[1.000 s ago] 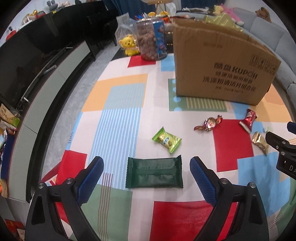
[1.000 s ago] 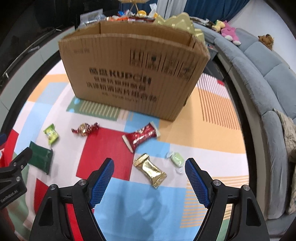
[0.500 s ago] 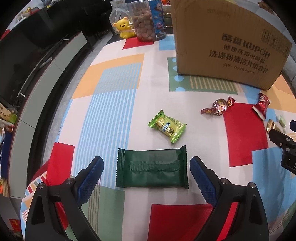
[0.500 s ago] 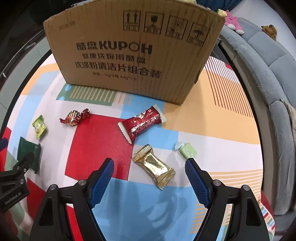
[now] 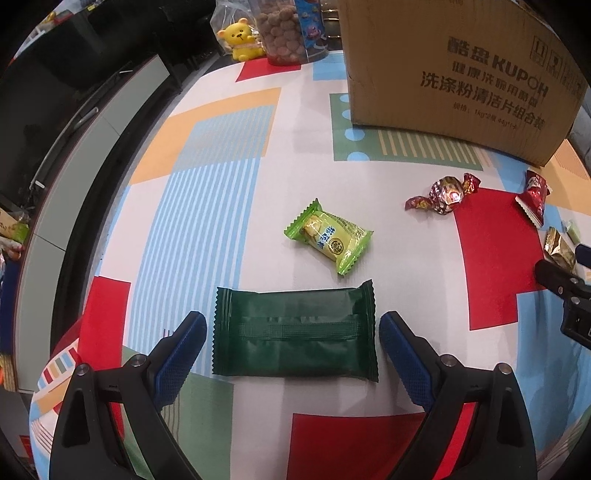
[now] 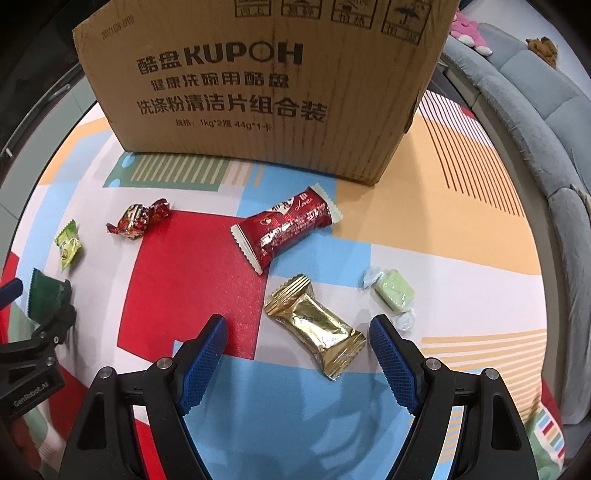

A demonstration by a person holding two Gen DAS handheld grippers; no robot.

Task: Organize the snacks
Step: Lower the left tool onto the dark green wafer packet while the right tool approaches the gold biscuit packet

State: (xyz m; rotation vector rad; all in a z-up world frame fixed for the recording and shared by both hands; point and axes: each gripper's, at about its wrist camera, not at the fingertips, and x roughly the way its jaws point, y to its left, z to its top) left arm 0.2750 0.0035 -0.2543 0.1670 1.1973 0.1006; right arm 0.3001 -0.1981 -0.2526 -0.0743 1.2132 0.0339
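My left gripper (image 5: 291,332) is open, low over the patterned mat, with its blue pads on either side of a dark green snack packet (image 5: 295,332); it also shows at the left in the right wrist view (image 6: 46,299). A light green packet (image 5: 328,238) lies just beyond. My right gripper (image 6: 297,332) is open with a gold packet (image 6: 317,326) between its fingers. A red wrapped bar (image 6: 286,227), a pale green candy (image 6: 393,295) and a red foil twist candy (image 6: 138,219) lie nearby. The cardboard box (image 6: 258,81) stands behind them.
A jar of round snacks (image 5: 284,33) and a yellow bear toy (image 5: 242,42) stand at the mat's far edge. A dark TV cabinet (image 5: 74,122) runs along the left. A grey sofa (image 6: 535,122) curves along the right.
Both grippers have moved down and forward toward the mat. The dark green packet now lies between the left fingers and the gold packet between the right fingers. Both stayed open.
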